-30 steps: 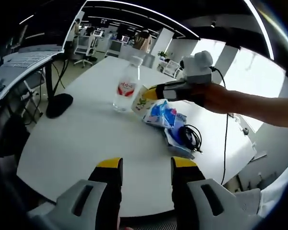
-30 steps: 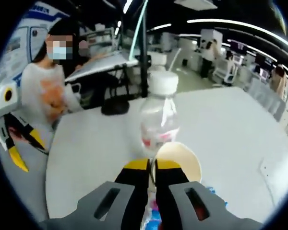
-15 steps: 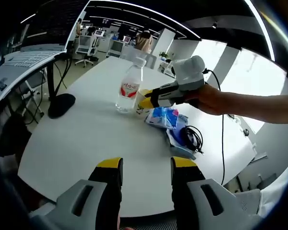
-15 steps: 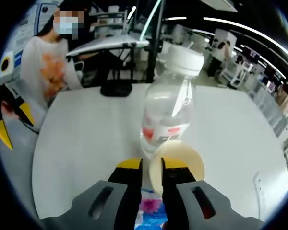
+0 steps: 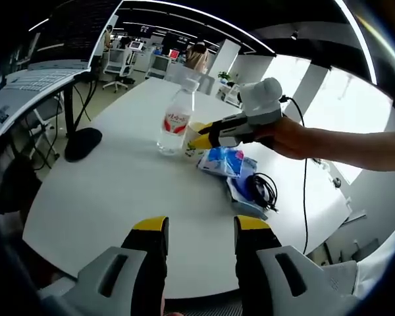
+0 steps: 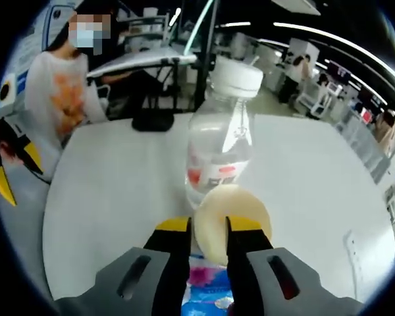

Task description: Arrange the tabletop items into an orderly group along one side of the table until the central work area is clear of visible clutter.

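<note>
— Table [image 5: 118, 197] first: white, rounded, with all the items gathered in a line toward one side of it.
— And on it, biggest down?
— Clear water bottle [image 5: 174, 117] upright, white cap, red label. Paper cup [image 5: 195, 141] just beside it, at its base. Next along, blue tissue pack [image 5: 221, 160], then a coiled black cable [image 5: 260, 187] lying on a blue flat item.
— Right gripper [image 6: 206, 232]?
— Jaws parted a little, the cup's rim [image 6: 232, 214] between them; contact on both sides is hard to judge. Bottle [image 6: 218, 151] stands straight ahead, behind the cup.
— Left gripper [image 5: 201, 227]?
— Jaws apart, holding nothing, over bare tabletop near the edge, well apart from the row.
</note>
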`<state>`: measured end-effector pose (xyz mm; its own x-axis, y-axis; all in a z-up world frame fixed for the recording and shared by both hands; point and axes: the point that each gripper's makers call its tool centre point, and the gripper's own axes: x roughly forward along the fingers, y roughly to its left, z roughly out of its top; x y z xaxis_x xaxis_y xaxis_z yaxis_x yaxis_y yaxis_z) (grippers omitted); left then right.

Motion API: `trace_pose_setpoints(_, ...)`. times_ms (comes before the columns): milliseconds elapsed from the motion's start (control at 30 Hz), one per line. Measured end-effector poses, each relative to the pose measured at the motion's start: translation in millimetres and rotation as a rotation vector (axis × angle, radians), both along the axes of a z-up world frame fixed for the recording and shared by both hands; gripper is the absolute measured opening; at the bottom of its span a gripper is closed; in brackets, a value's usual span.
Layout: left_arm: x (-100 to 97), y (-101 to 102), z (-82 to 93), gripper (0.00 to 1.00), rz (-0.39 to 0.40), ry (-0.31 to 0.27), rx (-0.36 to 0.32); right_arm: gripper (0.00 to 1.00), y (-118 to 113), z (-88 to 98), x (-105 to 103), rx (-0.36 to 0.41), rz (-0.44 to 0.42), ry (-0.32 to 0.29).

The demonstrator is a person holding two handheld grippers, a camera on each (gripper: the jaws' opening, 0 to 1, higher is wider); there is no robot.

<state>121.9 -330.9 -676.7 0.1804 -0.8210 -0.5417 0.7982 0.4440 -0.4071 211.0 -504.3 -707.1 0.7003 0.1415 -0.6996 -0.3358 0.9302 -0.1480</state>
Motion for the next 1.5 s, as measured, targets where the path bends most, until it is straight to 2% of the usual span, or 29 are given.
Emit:
trace_pose_setpoints(133,-0.9,-2,0.7,0.39,-0.003,0.000,-0.003,0.24,1,6.4,-8,-0.014,0.016,-0.011)
trace_pose_setpoints(367,-3.8,-4,1.4,0.39,-0.014,0.004,-0.008,0.27,1,21.9,-19,0.050,0.014,-0.058)
trace_pose_setpoints(467,-5.4,-5,0.9,0.39,-0.018,0.005,-0.006,0.30,3,34.5,-24,0.090,0.012,-0.092)
trace_pose_setpoints(567,-7.4,-7,0.3,0.39,-0.025,0.006,-0.008,0.31,-1,48.0,-31,0.131,-0.022,-0.133)
trace_pose_setpoints(800,-11.3,-11,1.3,0.40,-0.043,-0.005,-0.007,0.30,-29,56.8,-61,0.155,-0.120,-0.161)
trace_pose_setpoints(967,-11.5,-14,3.0,0.41,-0.056,-0.016,-0.005,0.30,-42,49.7,-93,0.197,-0.215,-0.156)
trace_pose_setpoints(1100,-11.7,-18,4.3,0.41,-0.063,-0.018,-0.008,0.30,-42,31.6,-124,0.241,-0.282,-0.130)
trace_pose_setpoints(1233,-13.3,-21,6.8,0.42,-0.067,-0.017,-0.018,0.30,-40,8.1,-150,0.253,-0.322,-0.089)
trace_pose_setpoints(1500,-17.1,-21,6.4,0.42,-0.075,-0.014,-0.018,0.29,-37,-7.0,-173,0.287,-0.386,-0.070)
